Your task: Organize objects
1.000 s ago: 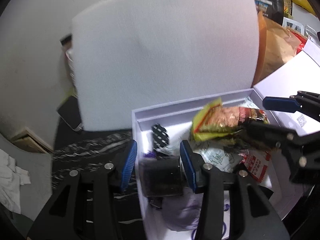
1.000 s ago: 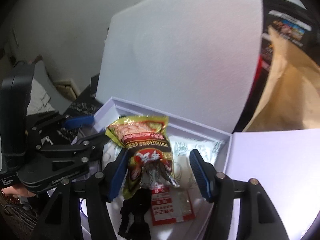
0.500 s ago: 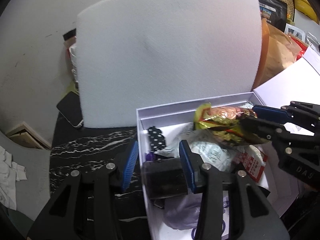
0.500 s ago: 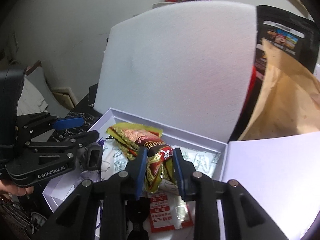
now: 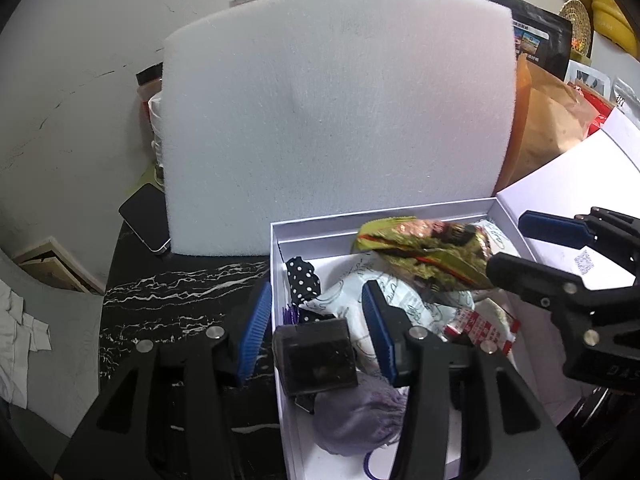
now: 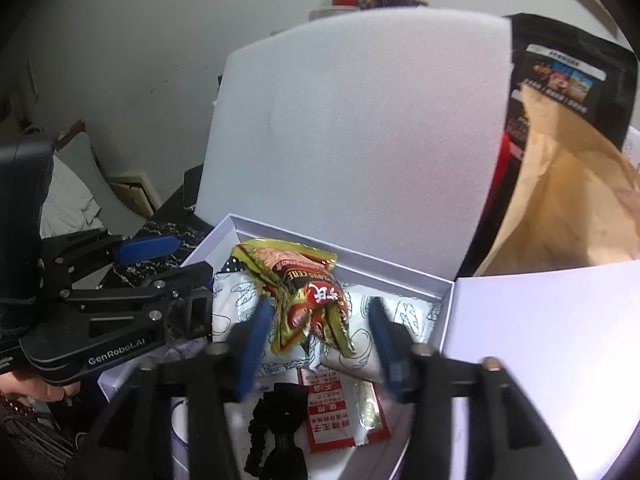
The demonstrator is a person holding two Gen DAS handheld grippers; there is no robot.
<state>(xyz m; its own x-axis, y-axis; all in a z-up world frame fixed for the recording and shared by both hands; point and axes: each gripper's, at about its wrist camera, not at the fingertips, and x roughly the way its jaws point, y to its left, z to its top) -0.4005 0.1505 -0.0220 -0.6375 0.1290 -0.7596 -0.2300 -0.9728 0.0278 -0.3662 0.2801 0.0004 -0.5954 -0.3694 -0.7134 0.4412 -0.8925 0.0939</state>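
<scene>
An open white box [image 5: 380,216] [image 6: 360,260] holds several small items. A crumpled yellow-green and red snack packet [image 6: 308,296] [image 5: 424,248] lies on white printed sachets [image 6: 400,320] in the box. My right gripper [image 6: 320,340] is open, its blue fingers either side of the packet and apart from it. My left gripper [image 5: 316,320] is open over the box's left wall, with a small black square case [image 5: 316,354] between its fingers; I cannot tell whether it is touched. A polka-dot cloth [image 5: 304,280] and a purple pouch [image 5: 356,416] lie nearby.
A big white foam sheet [image 5: 336,120] stands behind the box. A phone [image 5: 146,218] lies on the black marble table [image 5: 180,292]. A brown paper bag [image 6: 568,208] and the white box lid [image 6: 540,340] are at right. A red sachet [image 6: 340,412] and black scrunchie [image 6: 276,420] lie in the box.
My right gripper closed on the snack packet, then opened again; the packet now lies crumpled in the box. The left gripper stayed open and shifted little.
</scene>
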